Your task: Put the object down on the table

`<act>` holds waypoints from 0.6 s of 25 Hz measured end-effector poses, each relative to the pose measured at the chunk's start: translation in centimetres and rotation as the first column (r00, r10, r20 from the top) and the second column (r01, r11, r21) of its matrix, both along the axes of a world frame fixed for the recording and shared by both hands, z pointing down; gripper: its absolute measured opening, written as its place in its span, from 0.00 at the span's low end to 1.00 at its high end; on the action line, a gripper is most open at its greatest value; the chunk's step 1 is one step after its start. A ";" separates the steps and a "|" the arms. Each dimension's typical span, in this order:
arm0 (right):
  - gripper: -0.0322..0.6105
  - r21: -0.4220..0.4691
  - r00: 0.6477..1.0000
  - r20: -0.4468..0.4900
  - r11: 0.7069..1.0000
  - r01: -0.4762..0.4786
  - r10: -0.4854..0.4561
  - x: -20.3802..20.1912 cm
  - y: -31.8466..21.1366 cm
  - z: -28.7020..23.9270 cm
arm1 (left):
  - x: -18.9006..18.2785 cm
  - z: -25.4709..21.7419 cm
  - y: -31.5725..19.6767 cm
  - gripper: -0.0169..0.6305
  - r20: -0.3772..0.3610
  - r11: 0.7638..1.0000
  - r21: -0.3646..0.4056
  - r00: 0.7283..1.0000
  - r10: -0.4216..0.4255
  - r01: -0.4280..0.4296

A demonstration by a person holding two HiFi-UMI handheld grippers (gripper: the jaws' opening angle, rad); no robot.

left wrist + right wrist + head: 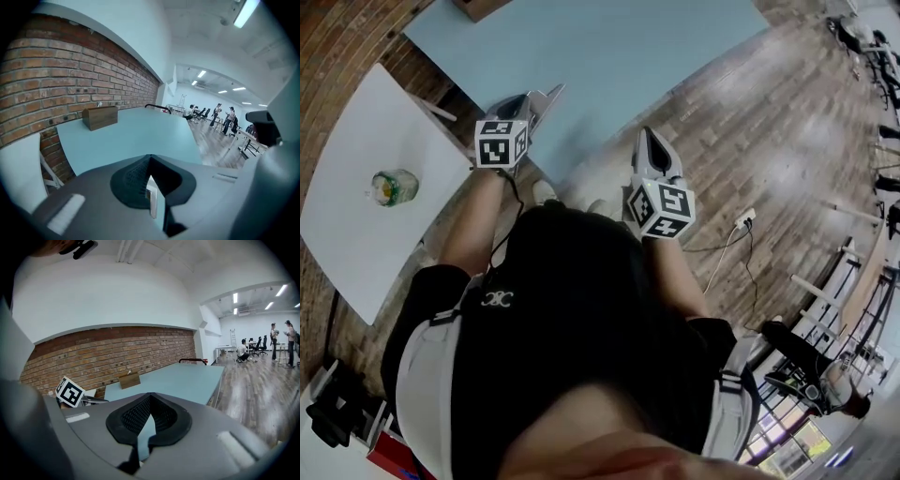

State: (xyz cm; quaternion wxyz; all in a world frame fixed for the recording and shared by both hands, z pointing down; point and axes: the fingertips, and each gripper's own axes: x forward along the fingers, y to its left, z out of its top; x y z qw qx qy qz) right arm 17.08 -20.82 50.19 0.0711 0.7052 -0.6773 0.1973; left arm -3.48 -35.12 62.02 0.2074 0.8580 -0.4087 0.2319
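By blue table (pixel 609 56) and brick wall (pixel 70 79), left hand-held gripper (pixel 546 96), right hand-held gripper (pixel 650 139), both pressed together

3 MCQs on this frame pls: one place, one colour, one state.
1. The small container stands on: A the white table; B the wood floor; C a chair.
2. The table under the brown box is: A white; B light blue; C black.
3. The left gripper is: A wide open; B closed on a cup; C shut, nothing between its jaws.

1 A: the head view shows it on the white top at left.
2 B: the top reads light blue in all views.
3 C: its own view shows the tips together and empty.
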 end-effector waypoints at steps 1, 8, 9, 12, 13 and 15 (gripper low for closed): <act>0.07 0.001 1.000 0.002 1.000 0.007 -0.007 -0.1 -0.1 0.0 | 0.1 -0.5 0.3 0.03 -0.009 1.000 0.006 1.000 0.004 -0.004; 0.07 -0.004 0.999 0.004 0.999 0.036 -0.036 -0.2 -1.3 0.3 | 1.0 -2.3 1.2 0.03 -0.040 1.000 0.019 0.999 0.017 -0.017; 0.07 -0.002 0.999 0.005 0.999 0.040 -0.040 -0.3 -1.5 0.2 | 1.1 -2.4 1.2 0.03 -0.039 1.000 0.021 0.999 0.018 -0.017; 0.07 0.001 0.999 0.008 0.999 0.047 -0.047 -0.3 -1.9 0.3 | 1.2 -2.6 1.1 0.03 -0.041 0.999 0.028 0.999 0.020 -0.018; 0.07 0.002 0.999 0.008 0.999 0.048 -0.048 -0.2 -1.9 0.3 | 1.3 -2.7 1.1 0.03 -0.044 0.999 0.029 0.999 0.020 -0.019; 0.07 0.004 0.999 0.008 0.999 0.049 -0.049 0.0 -2.1 0.3 | 1.4 -2.7 1.1 0.03 -0.053 1.000 0.020 0.998 0.017 -0.016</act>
